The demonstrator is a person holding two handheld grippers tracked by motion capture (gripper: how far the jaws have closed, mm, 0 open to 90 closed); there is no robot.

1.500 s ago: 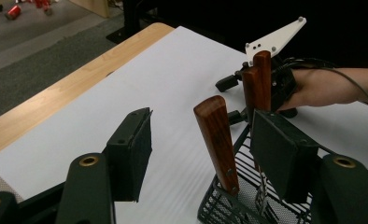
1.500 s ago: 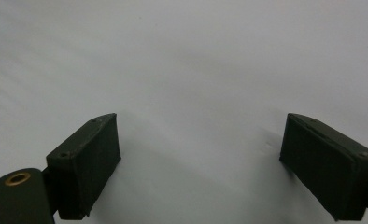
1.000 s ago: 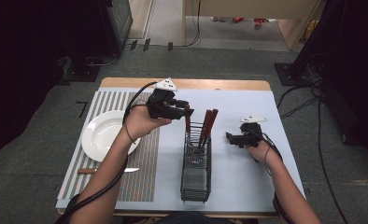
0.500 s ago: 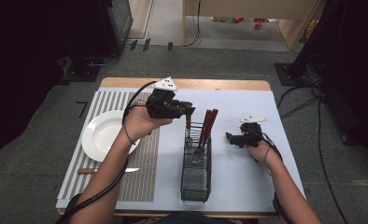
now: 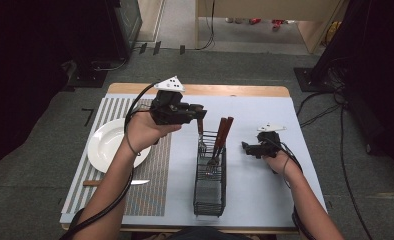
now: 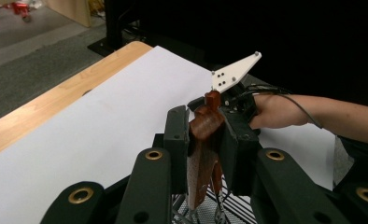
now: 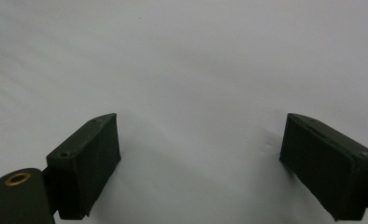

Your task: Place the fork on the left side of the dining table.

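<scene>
Down low, the brown wooden-handled utensil [image 6: 204,140] has its lower end hidden in the black wire basket [image 5: 209,180]. The left gripper [image 6: 204,135] squeezes its handle above the basket. The right gripper [image 7: 201,158] gapes wide, holding nothing, over the white table cover [image 7: 182,60].

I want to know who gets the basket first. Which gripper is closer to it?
Left. The left gripper is right above the basket, gripping a wooden handle. The right gripper sits open, off to its side.

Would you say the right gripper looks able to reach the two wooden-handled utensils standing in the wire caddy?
Probably yes: the right gripper is open beside the wire caddy, nothing lies between, and the wooden-handled utensils stick up above its rim.
</scene>
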